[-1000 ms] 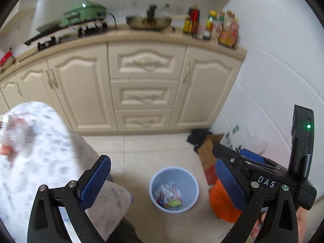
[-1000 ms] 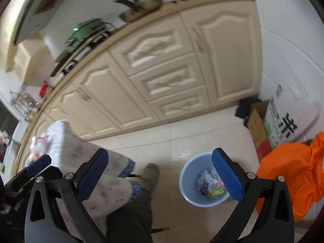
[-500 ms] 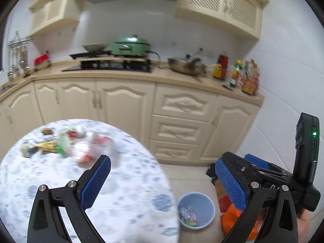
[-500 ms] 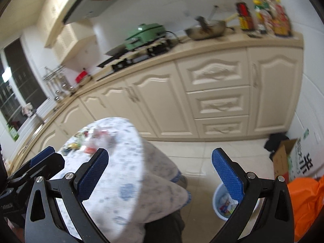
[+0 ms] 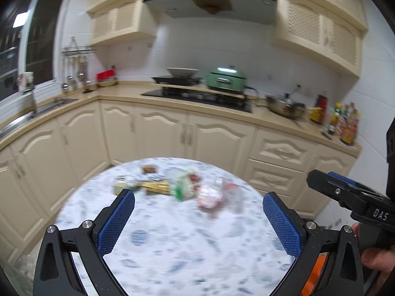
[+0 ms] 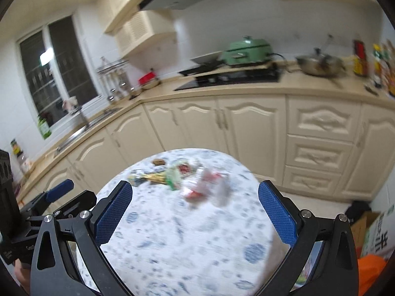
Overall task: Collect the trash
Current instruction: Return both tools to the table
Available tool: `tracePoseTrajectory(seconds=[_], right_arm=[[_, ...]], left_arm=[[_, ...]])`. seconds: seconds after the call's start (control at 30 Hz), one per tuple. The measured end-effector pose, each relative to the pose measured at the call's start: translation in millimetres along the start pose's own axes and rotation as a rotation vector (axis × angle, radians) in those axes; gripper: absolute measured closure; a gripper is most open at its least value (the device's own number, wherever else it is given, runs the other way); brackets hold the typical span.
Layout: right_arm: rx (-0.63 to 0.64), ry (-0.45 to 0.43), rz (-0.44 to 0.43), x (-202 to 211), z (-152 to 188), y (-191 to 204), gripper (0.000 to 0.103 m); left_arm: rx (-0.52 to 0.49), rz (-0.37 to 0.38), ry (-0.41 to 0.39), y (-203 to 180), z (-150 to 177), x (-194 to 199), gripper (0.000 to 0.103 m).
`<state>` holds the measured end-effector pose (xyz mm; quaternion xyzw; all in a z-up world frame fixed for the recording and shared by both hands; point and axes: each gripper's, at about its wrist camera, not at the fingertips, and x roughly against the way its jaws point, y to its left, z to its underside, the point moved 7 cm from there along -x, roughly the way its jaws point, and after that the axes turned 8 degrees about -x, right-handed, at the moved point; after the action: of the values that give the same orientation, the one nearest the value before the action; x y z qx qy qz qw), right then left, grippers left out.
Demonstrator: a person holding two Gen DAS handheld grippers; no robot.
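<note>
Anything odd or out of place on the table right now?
Only the litter: a loose row of wrappers lies across the far half of the round table, blurred, so individual pieces are hard to identify. No spill or damage shows. The left hand-held gripper and right hand-held gripper are both open and empty.
</note>
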<state>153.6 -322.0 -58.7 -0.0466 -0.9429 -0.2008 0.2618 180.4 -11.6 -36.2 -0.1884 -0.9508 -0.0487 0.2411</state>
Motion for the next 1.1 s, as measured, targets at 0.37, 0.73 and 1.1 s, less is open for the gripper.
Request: tracePoseTrajectory(seconds=[0.37, 0.73, 1.1], right_arm=[[0.121, 0.109, -0.022, -73, 3, 64, 0.000], [0.144, 0.241, 0.039, -175, 11, 55, 0.000], [0.150, 0.357, 0.088, -268, 27, 30, 0.000]], left_arm=[[0.036, -0.126, 0.078, 46, -13, -26, 0.001], [0.088, -0.167, 0.229, 117, -17, -141, 0.001], [0.048, -0.174, 0.365, 147, -3, -280, 0.001]])
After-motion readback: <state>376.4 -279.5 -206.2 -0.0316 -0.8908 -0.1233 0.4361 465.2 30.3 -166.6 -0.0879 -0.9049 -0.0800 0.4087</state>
